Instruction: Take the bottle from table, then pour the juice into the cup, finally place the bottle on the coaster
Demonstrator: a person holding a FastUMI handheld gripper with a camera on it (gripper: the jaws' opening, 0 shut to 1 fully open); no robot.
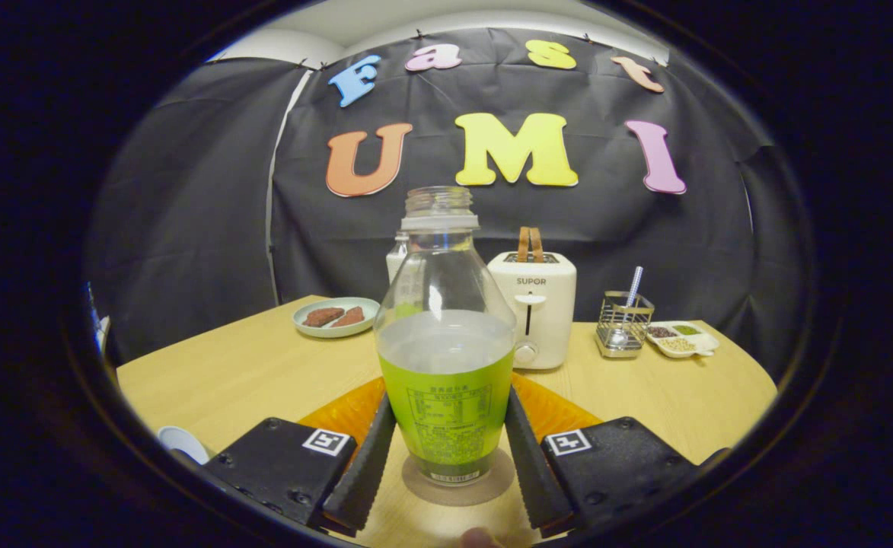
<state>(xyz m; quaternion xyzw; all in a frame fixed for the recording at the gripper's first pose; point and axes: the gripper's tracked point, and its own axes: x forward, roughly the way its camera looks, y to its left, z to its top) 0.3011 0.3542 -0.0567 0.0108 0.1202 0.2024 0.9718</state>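
The claw (446,457) is matte black; two ribbed, wedge-shaped fingers (364,472) taper from boxy housings at 7 and 5 o'clock; each housing carries a white square fiducial marker and small dark screws along its edges.

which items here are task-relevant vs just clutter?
Job: bottle standing on the coaster, gripper with both jaws against its sides; rim of a cup near the left jaw.

Lying about: toaster, plate of brown slices, wire holder with a utensil, small snack dish, orange mat.
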